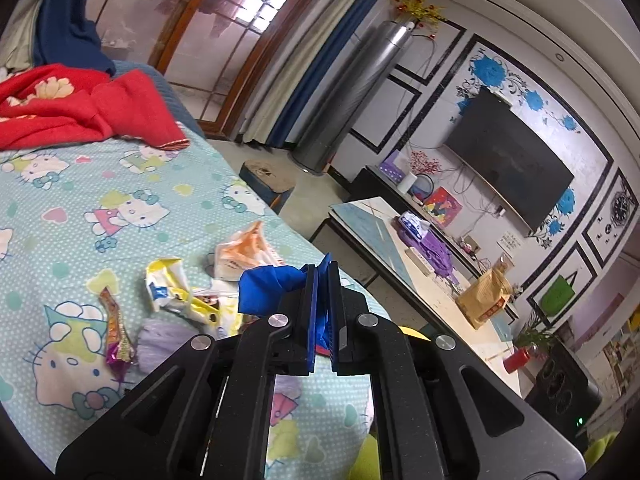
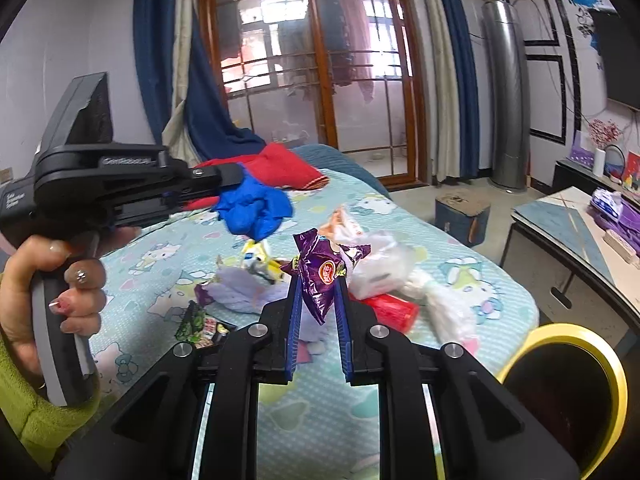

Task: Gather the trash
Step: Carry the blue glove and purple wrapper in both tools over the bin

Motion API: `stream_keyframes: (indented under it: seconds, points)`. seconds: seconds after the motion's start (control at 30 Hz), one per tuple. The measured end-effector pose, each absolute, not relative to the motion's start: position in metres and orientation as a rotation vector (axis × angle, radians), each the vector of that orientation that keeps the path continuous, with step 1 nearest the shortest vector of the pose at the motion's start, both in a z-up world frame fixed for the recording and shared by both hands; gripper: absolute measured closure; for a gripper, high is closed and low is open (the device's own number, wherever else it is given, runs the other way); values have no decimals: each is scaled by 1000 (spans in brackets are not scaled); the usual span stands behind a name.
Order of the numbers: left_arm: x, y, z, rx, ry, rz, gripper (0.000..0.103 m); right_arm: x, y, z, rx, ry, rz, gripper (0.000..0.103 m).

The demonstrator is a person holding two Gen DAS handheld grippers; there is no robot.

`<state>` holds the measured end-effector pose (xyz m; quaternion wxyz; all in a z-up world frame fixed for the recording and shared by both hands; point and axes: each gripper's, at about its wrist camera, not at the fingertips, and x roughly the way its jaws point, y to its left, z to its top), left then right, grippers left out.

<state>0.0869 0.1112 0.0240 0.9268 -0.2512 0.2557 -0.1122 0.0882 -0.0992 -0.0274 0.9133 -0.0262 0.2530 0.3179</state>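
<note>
My left gripper (image 1: pixel 325 270) is shut on a crumpled blue wrapper (image 1: pixel 266 286) and holds it above the bed; it also shows in the right wrist view (image 2: pixel 256 210), hanging from the left gripper (image 2: pixel 224 178). My right gripper (image 2: pixel 318 276) is shut on a purple snack wrapper (image 2: pixel 322 276), lifted over a pile of trash. On the bed lie a yellow-white wrapper (image 1: pixel 172 288), an orange-white packet (image 1: pixel 244 250), a small purple-orange wrapper (image 1: pixel 118 338), white plastic bags (image 2: pixel 384 264) and a red packet (image 2: pixel 390 308).
A yellow-rimmed bin (image 2: pixel 560 396) stands at the bed's lower right. The bed has a Hello Kitty sheet (image 1: pixel 80 208) and a red blanket (image 1: pixel 80 104). A coffee table (image 1: pixel 420 264) with a paper bag stands right of the bed. A small stool (image 2: pixel 462 210) is on the floor.
</note>
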Motion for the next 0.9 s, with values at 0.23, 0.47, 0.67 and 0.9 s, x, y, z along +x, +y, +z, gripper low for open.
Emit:
stream_keyframes:
  seconds: [0.23, 0.47, 0.67, 0.9]
  points:
    - [88, 89, 25, -484, 527, -277, 102, 91, -128, -28, -57, 526, 578, 87]
    - [84, 69, 27, -451, 525, -306, 102, 96, -153, -19, -42, 505, 511, 87]
    - [82, 52, 27, -411, 525, -334, 102, 99, -178, -13, -27, 487, 458, 87]
    - [82, 27, 23, -373, 537, -381, 102, 97, -204, -12, -16, 482, 400, 87]
